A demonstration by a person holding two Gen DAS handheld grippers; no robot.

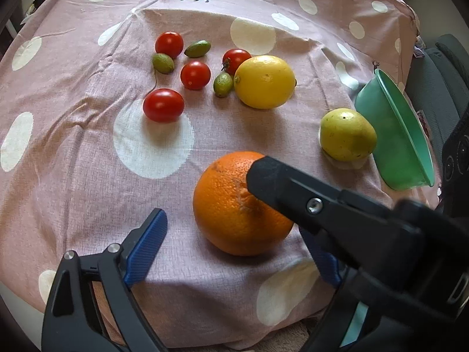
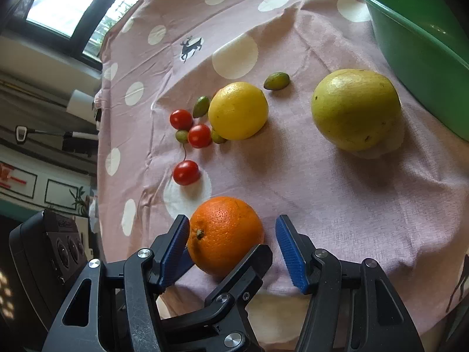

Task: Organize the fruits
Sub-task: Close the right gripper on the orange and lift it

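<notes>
Orange [image 1: 234,205] at 6 o'clock sits untouched between both spread claws, left [image 1: 231,246] and right [image 2: 231,249]; we should centre one, then squeeze gently.

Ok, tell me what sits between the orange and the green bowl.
The yellow-green fruit lies on the cloth between the orange and the green bowl, right beside the bowl. Lifting the orange over it should clear it. Nothing else visible is on that line.
</notes>
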